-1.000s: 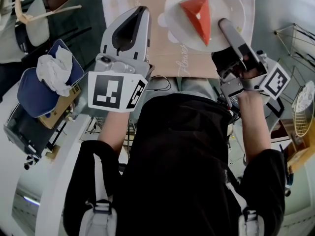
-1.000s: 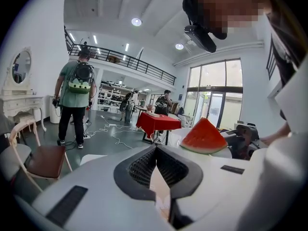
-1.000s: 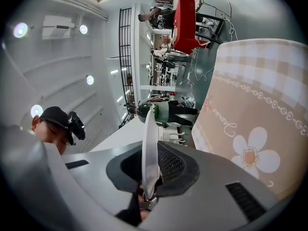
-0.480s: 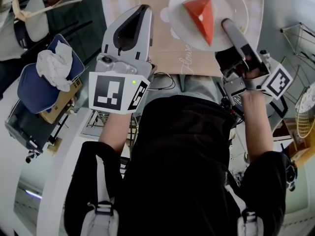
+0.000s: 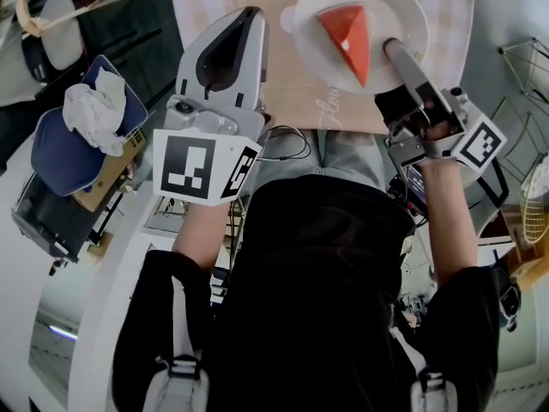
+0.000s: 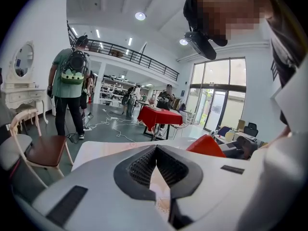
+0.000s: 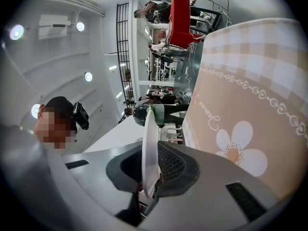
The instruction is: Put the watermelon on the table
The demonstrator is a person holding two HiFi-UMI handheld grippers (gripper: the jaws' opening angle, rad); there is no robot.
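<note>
A red wedge of watermelon (image 5: 350,28) lies on a white plate (image 5: 313,37) at the top of the head view, over a beige checked tablecloth (image 5: 279,80) with flower print. My right gripper (image 5: 393,46) is shut on the plate's near right rim. In the right gripper view the plate (image 7: 148,129) stands edge-on between the pads, with the tablecloth (image 7: 250,105) beyond. My left gripper (image 5: 249,14) hovers to the left of the plate, shut and empty. In the left gripper view its jaws (image 6: 155,147) meet at the tips, and the watermelon (image 6: 206,146) shows to the right.
A blue seat with a white cloth (image 5: 90,114) sits to the left of the table. Wire racks (image 5: 525,63) stand at the right. A wooden chair (image 6: 36,150), standing people (image 6: 67,81) and a red-covered table (image 6: 159,117) lie beyond.
Both grippers have sunk toward the tablecloth, the right one carrying the plate and slice with it. Neither grip has changed.
</note>
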